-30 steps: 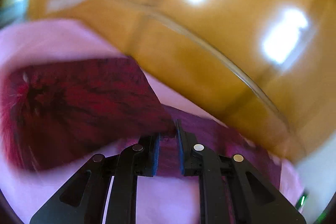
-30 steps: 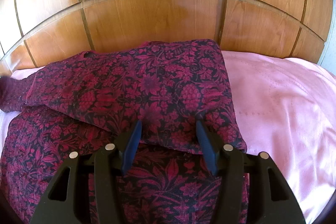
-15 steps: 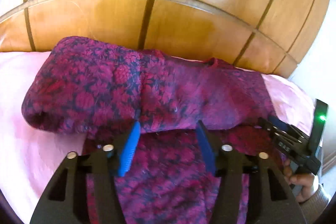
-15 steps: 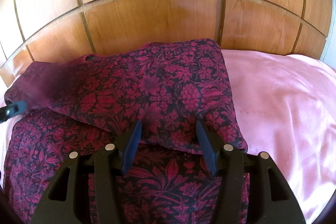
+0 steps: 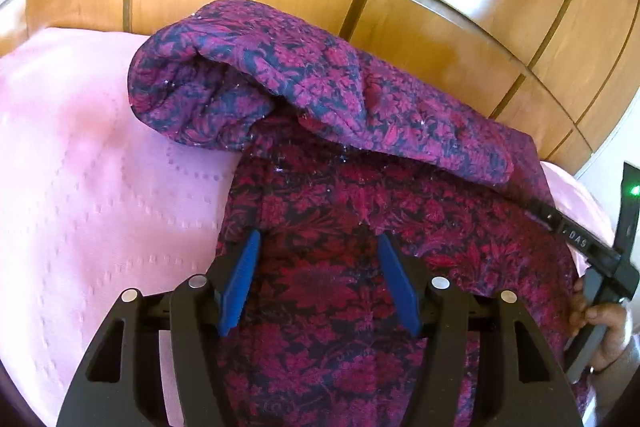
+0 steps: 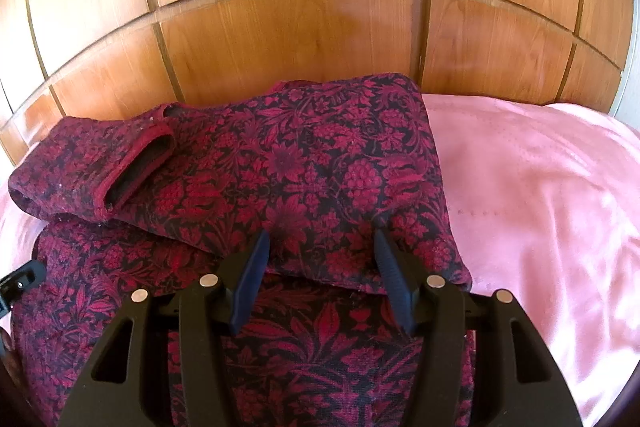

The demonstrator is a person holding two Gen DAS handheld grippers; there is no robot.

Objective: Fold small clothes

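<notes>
A dark red floral garment (image 5: 360, 227) lies on a pink bedspread (image 5: 100, 187). Its far part is folded back toward me over the rest, with a sleeve (image 5: 240, 83) bunched at the left end. In the right wrist view the garment (image 6: 300, 167) shows the folded flap and a sleeve cuff (image 6: 136, 167) lying on it at the left. My left gripper (image 5: 318, 279) is open and empty above the near cloth. My right gripper (image 6: 322, 275) is open and empty, its tips at the edge of the folded flap; it also shows at the left wrist view's right edge (image 5: 592, 251).
A wooden panelled headboard (image 6: 300, 27) stands right behind the garment. Pink bedspread (image 6: 540, 207) stretches to the right of the garment and to its left in the left wrist view. A hand (image 5: 604, 331) holds the right gripper's handle.
My left gripper let go of the cloth and opened, and the sleeve now lies folded over the garment. It has drawn back toward me. The right gripper has stayed put, open.
</notes>
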